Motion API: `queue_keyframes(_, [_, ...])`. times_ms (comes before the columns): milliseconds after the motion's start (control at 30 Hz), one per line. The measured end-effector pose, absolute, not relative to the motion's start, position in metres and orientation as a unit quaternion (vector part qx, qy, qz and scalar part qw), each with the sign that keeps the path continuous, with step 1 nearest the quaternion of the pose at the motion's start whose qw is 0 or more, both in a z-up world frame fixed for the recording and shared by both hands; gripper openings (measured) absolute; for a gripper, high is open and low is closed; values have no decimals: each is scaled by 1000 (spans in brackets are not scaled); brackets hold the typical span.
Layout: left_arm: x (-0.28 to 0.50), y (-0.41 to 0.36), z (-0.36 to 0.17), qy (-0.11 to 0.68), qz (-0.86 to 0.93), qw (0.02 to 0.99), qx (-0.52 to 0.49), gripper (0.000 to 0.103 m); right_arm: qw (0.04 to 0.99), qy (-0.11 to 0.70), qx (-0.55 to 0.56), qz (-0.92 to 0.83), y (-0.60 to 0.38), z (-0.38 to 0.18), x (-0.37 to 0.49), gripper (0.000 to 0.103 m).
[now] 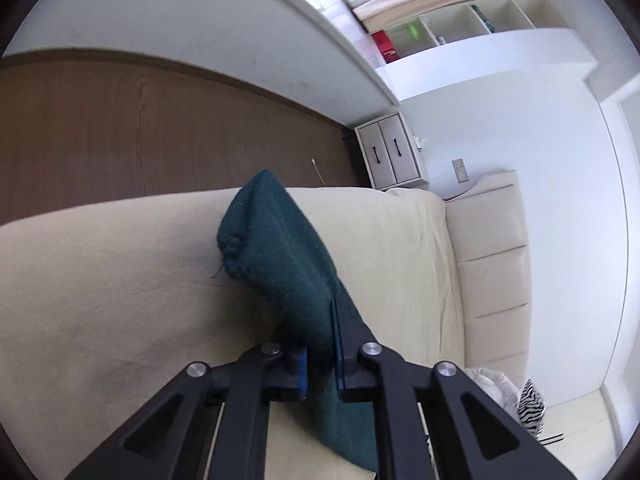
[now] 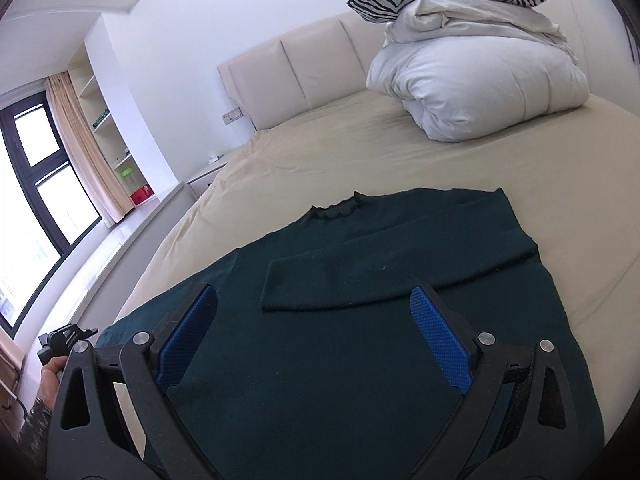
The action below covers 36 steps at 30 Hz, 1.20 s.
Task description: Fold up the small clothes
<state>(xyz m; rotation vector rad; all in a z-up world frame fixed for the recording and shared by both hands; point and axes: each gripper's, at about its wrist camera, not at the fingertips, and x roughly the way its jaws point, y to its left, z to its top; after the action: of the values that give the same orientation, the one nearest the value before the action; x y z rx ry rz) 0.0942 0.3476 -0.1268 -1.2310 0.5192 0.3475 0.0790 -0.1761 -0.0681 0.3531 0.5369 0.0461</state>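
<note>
Sweater (image 2: pixel 360 340) sleeve (image 1: pixel 276 248) in left claw (image 1: pixel 334 320)

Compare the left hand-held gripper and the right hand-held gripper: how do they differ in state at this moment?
The left hand-held gripper is shut on a sleeve of the dark green sweater; the right hand-held gripper is open and holds nothing. The left one lifts the fabric above the bed; the right one hovers over the sweater's flat body, its pads well apart. Both have black frames and blue pads.
</note>
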Motion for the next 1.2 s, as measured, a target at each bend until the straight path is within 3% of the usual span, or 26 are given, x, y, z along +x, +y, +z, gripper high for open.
queue_keyframes(167, [125, 261, -56, 271, 101, 865, -411, 8, 938, 279, 207, 2, -208, -88, 68, 96])
queue_keyframes(333, [157, 96, -13, 305, -10, 929, -207, 8, 929, 287, 232, -17, -238, -107, 52, 94])
queue_keyframes(533, [145, -80, -56, 349, -107, 930, -46, 13, 920, 288, 261, -41, -277, -118, 38, 94])
queue_keyframes(567, [144, -96, -68, 360, -110, 926, -27, 16, 917, 294, 266, -43, -282, -121, 39, 94])
queue_keyframes(600, [145, -106, -81, 375, -106, 921, -6, 30, 913, 302, 272, -46, -288, -126, 39, 94])
queue_keyframes(633, [142, -112, -91, 387, -103, 916, 6, 53, 909, 308, 277, -48, -291, -130, 40, 94])
queue_keyframes(700, [134, -100, -100, 393, -94, 915, 2, 70, 903, 315, 289, -44, -297, -136, 43, 94])
queue_keyframes(733, [130, -92, -101, 394, -92, 915, -7, 74, 900, 320, 292, -40, -297, -139, 45, 94])
queue_keyframes(1033, [101, -18, -98, 396, -87, 907, -109, 85, 842, 422, 323, 86, -249, -165, 136, 90])
queue_keyframes(1100, [99, -3, -99, 396, -90, 904, -135, 85, 822, 461, 318, 103, -229, -179, 164, 77])
queue_keyframes(1200, [96, 19, -98, 392, -81, 903, -158, 84, 813, 487, 307, 83, -211, -193, 190, 75])
